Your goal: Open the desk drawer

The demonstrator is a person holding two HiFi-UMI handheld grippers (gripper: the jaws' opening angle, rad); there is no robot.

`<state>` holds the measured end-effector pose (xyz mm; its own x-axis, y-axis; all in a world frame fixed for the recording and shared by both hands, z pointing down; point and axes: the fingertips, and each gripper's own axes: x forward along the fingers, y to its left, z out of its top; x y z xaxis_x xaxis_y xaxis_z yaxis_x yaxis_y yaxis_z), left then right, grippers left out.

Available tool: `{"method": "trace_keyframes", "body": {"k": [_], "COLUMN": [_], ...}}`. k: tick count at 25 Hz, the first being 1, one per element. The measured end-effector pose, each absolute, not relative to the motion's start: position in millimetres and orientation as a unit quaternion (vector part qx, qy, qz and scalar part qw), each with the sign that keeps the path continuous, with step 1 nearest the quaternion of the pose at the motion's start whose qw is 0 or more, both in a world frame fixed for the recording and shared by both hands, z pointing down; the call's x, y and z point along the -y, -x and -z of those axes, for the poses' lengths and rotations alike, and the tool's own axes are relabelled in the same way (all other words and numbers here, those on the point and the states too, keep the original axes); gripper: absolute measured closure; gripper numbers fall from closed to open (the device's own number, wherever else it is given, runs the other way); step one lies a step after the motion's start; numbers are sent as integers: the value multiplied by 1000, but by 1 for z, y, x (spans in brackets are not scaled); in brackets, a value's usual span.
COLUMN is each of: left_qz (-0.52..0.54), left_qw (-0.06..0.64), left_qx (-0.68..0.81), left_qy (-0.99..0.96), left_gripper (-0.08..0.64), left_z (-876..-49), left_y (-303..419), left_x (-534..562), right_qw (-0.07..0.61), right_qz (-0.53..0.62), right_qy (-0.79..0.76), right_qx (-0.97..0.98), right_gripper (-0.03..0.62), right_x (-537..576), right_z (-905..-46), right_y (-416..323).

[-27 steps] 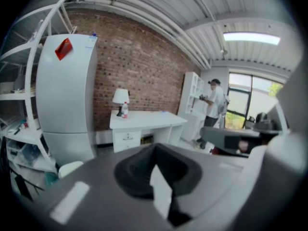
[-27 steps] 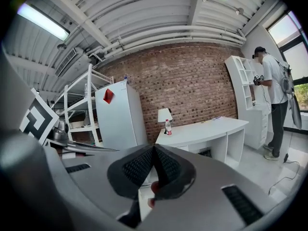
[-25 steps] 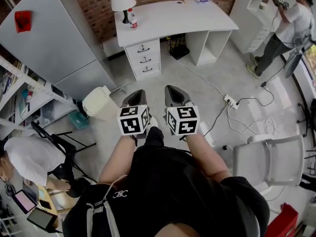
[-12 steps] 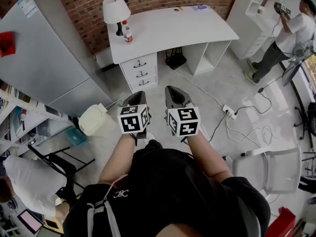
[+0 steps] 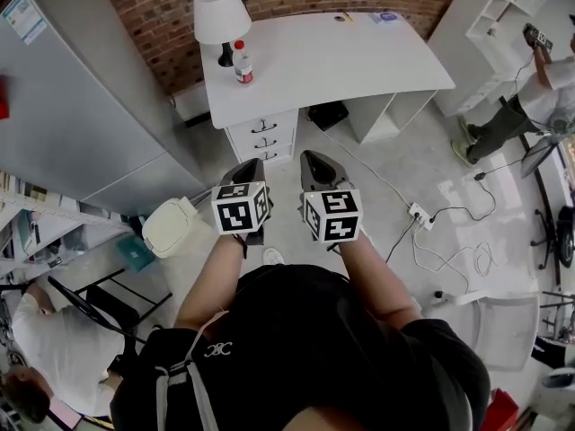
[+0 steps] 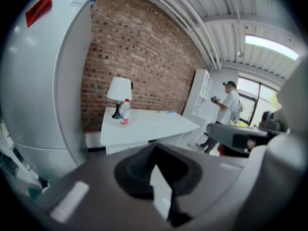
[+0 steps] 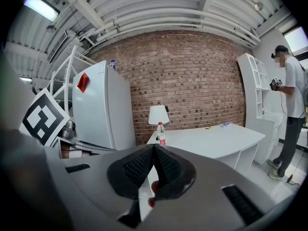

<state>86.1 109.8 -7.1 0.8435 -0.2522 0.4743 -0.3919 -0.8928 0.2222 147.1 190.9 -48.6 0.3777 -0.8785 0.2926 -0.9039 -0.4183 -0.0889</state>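
The white desk (image 5: 332, 57) stands against the brick wall, a few steps ahead of me. Its stack of three drawers (image 5: 262, 135) with black handles sits under the left end, all closed. My left gripper (image 5: 254, 165) and right gripper (image 5: 312, 158) are held side by side at waist height, pointing toward the drawers and well short of them. Both are shut with nothing between the jaws. In the left gripper view the left gripper (image 6: 154, 146) points at the desk (image 6: 144, 126). In the right gripper view the right gripper (image 7: 154, 147) also faces the desk (image 7: 211, 141).
A white lamp (image 5: 221, 16) and a red-capped bottle (image 5: 241, 61) stand on the desk's left end. A tall grey fridge (image 5: 81, 97) and a cream bin (image 5: 175, 227) are to the left. A power strip (image 5: 418, 214) with cables lies on the floor at right. A person (image 5: 539, 79) stands at the right shelves.
The desk has come nearer and now looks larger in the head view. Both grippers have kept their pose, shut and side by side.
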Motion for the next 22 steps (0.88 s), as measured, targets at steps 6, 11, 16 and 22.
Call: {"method": "trace_keyframes", "body": {"k": [6, 11, 16, 22], "left_qz": [-236, -237, -222, -221], "left_qw": [180, 207, 230, 270], "left_qx": [186, 238, 299, 370], "left_qy": [-937, -919, -899, -861], "left_gripper": [561, 561, 561, 561], "left_z": [-15, -40, -58, -74], "left_y": [-91, -82, -68, -54], "left_x": [-75, -55, -38, -22], "right_qw": [72, 124, 163, 202], "right_qz": [-172, -162, -144, -150], "right_qy": [-808, -765, -716, -656], "right_qx": [560, 612, 663, 712], "right_gripper": [601, 601, 601, 601], "right_x": [-148, -113, -77, -43], "right_z": [24, -2, -20, -37], "right_y": [-153, -151, -144, -142]}}
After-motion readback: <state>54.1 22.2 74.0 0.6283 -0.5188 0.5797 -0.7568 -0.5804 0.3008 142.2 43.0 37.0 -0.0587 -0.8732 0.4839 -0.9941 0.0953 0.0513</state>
